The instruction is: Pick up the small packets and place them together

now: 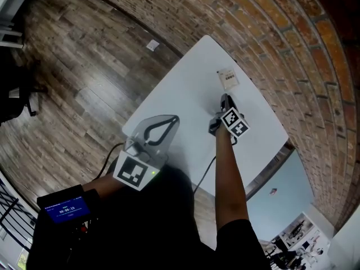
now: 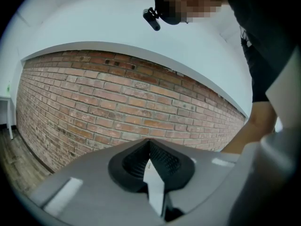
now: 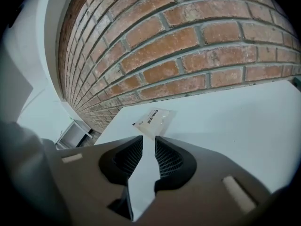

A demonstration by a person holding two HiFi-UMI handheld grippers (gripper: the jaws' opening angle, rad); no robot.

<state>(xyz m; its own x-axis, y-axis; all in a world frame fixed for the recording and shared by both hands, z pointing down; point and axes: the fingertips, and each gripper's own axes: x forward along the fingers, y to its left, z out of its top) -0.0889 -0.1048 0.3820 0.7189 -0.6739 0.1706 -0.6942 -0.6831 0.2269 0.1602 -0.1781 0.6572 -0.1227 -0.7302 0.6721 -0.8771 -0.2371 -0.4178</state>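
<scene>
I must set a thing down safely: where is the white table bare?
The white rectangular table is bare across its middle, between the left gripper and the right gripper, and along its right side. The far end is taken: the small pale printed packet lies ahead of that gripper.

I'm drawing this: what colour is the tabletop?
The smooth rectangular tabletop is white, clearest in the head view.

- A small blue screen on a device by the person's left forearm shows white digits that look like 00:00:15. The line above them is too small to read.
- The packet on the white table bears short lines of dark print, but no word can be made out in either view.
- The cube on the left gripper and the cube on the right gripper carry black-and-white square markers, without letters.
</scene>
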